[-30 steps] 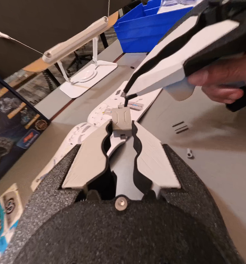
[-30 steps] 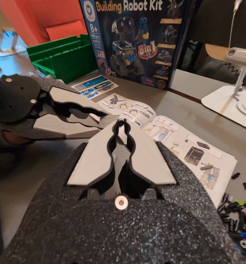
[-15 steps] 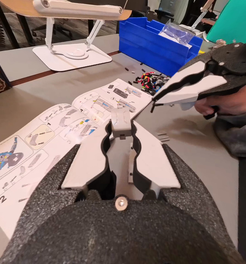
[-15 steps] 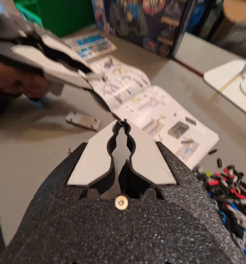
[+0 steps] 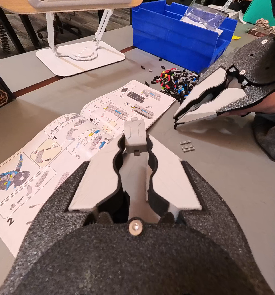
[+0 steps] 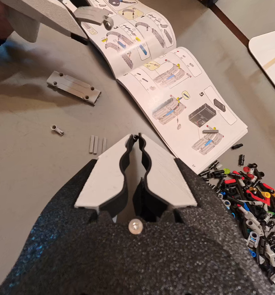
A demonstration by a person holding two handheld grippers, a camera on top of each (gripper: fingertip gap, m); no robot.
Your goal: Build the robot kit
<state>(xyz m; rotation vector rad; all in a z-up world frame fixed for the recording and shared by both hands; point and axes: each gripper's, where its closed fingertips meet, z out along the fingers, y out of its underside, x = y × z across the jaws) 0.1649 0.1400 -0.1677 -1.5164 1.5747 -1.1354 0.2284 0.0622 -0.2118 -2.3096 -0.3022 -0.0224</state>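
Note:
My left gripper point(image 5: 134, 140) is shut on a grey block-shaped part point(image 5: 134, 135) and holds it above the open instruction booklet point(image 5: 69, 143). It also shows at the top left of the right wrist view point(image 6: 79, 19), with the grey part point(image 6: 92, 16) in it. My right gripper point(image 6: 135, 137) is shut on a small black pin point(image 6: 135, 136) at its tips, low over the grey table. It shows at the right of the left wrist view point(image 5: 175, 122), apart from the left gripper. Three grey axles point(image 6: 96, 143) lie just left of its tips.
A grey flat panel with holes point(image 6: 73, 87) and a small grey connector point(image 6: 57, 129) lie on the table. A pile of small coloured parts point(image 6: 253, 199) lies right of the booklet point(image 6: 173, 89). A blue bin point(image 5: 178, 36) and a white stand base point(image 5: 80, 57) are behind. The grippers' ends are close to 12 cm from one another.
The two grippers were tip to tip, the pin at the grey part; they have drawn apart. The right gripper moved off and down toward the table, still holding the pin.

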